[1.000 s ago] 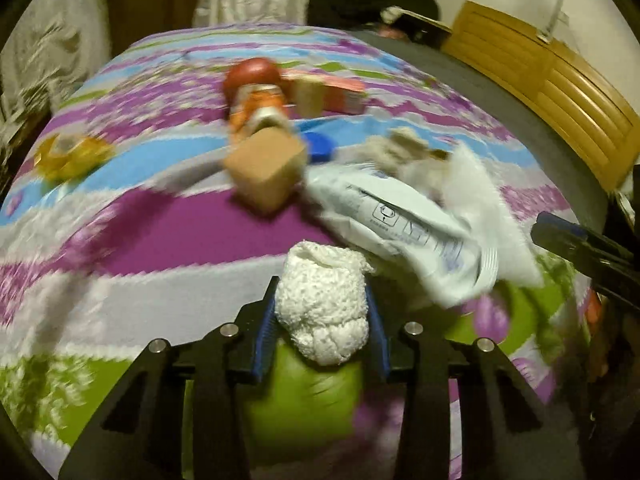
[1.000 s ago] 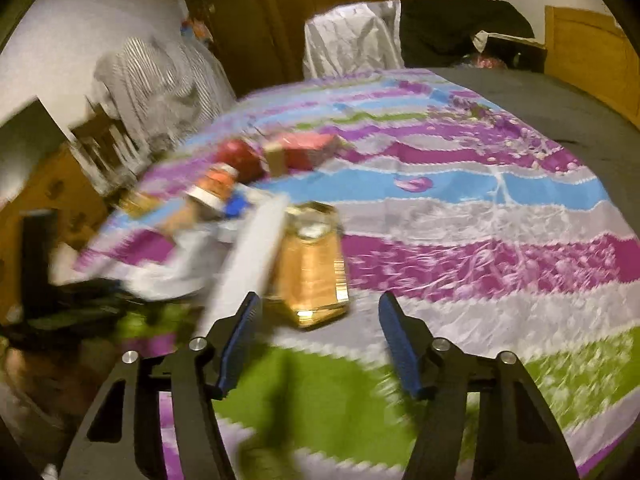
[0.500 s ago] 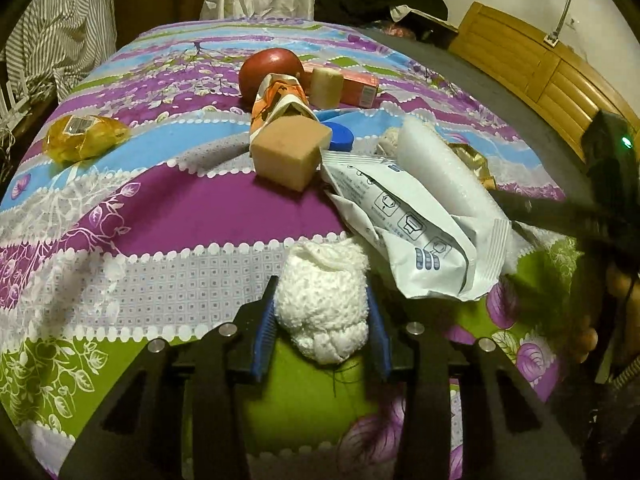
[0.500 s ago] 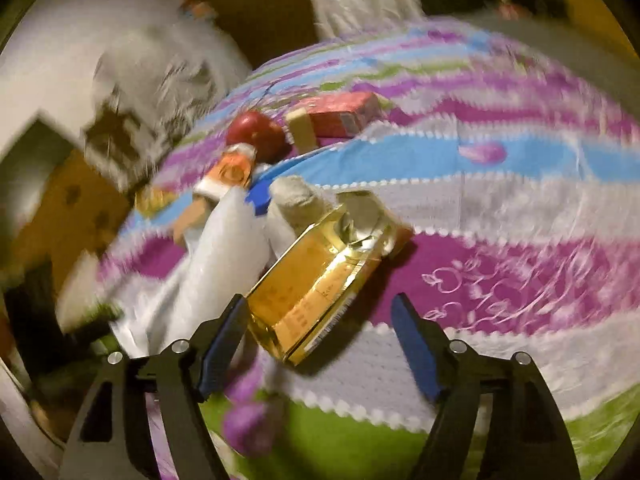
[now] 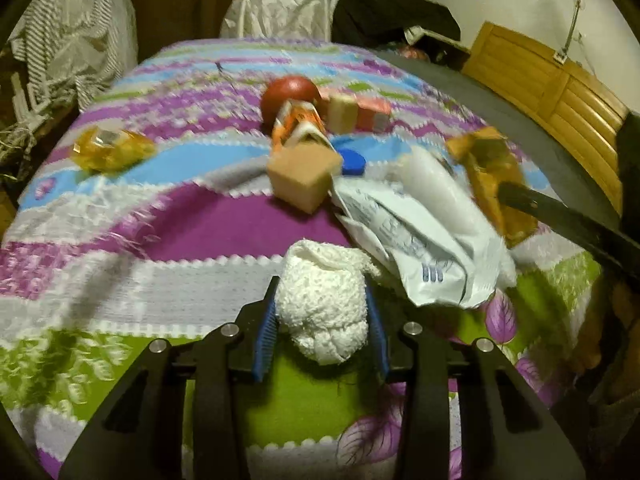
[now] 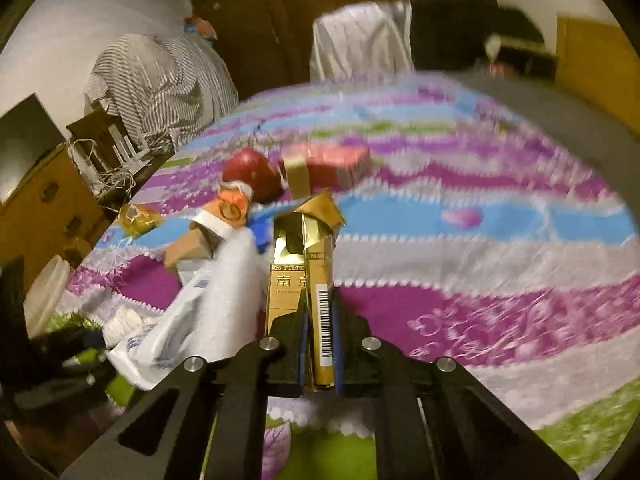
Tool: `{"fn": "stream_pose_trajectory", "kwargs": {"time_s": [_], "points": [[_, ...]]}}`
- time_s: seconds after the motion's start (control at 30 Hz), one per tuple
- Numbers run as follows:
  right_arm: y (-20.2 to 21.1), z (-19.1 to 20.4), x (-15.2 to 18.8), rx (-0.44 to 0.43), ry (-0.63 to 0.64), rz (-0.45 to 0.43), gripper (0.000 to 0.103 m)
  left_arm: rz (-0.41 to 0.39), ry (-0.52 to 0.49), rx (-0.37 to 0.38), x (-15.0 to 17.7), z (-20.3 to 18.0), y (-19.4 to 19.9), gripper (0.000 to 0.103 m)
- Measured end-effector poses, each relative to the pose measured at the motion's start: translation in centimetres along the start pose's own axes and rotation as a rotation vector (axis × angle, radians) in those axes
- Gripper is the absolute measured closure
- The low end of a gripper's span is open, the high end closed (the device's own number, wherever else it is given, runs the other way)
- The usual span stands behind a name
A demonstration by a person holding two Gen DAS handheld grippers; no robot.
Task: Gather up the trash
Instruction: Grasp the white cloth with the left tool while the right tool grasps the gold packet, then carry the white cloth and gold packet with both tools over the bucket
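Both hand-held grippers hold trash over the bed.

The left hand-held gripper (image 5: pixel 322 312) is closed on a wad of white tissue (image 5: pixel 324 304), near the bed's (image 5: pixel 120 240) near edge. The right hand-held gripper (image 6: pixel 320 344) is clamped tight on a gold cigarette pack (image 6: pixel 316 280), its torn top pointing away from the fingers. Just beside the pack on its left lies a white plastic bag (image 6: pixel 208 304); farther toward the middle of the bed sit a brown block (image 5: pixel 304 176), a red apple (image 5: pixel 290 94) and a yellow wrapper (image 5: pixel 110 148).
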State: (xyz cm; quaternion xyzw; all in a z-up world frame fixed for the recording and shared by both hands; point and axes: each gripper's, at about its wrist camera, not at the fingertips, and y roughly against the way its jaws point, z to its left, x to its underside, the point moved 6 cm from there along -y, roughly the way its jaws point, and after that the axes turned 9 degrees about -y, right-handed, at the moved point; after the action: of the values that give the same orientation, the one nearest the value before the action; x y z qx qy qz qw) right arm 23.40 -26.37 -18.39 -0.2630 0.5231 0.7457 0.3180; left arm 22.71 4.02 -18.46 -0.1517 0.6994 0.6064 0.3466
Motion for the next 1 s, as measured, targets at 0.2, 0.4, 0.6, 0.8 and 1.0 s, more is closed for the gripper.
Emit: {"fn": "stream_pose_trajectory", "kwargs": {"time_s": [0.2,0.4,0.6,0.8,1.0], "points": [[5.5,1.7,-0.3,0.035,0.085,-0.148,0.093,-0.115,0.02,-0.111,-1.6,1.1,4.6,0.066],[11.1,5.2,-0.8,0.048,0.175,-0.287,0.093,-0.259,-0.005,-0.2,-4.1,-0.8,9.8,0.066],[15.3,8.0,-1.1,0.048,0.206,-0.373,0.093,-0.355,0.01,-0.259,-5.9,-2.4,13.0,0.066],[17.9,8.8,-1.3,0.048,0.191,-0.411,0.093,-0.379,-0.001,-0.284,-5.9,-3.2,14.2,0.066],[18.6,9.2,-1.2,0.049,0.191,-0.415,0.093,-0.384,-0.008,-0.281,-5.8,-3.4,14.6,0.066]]}}
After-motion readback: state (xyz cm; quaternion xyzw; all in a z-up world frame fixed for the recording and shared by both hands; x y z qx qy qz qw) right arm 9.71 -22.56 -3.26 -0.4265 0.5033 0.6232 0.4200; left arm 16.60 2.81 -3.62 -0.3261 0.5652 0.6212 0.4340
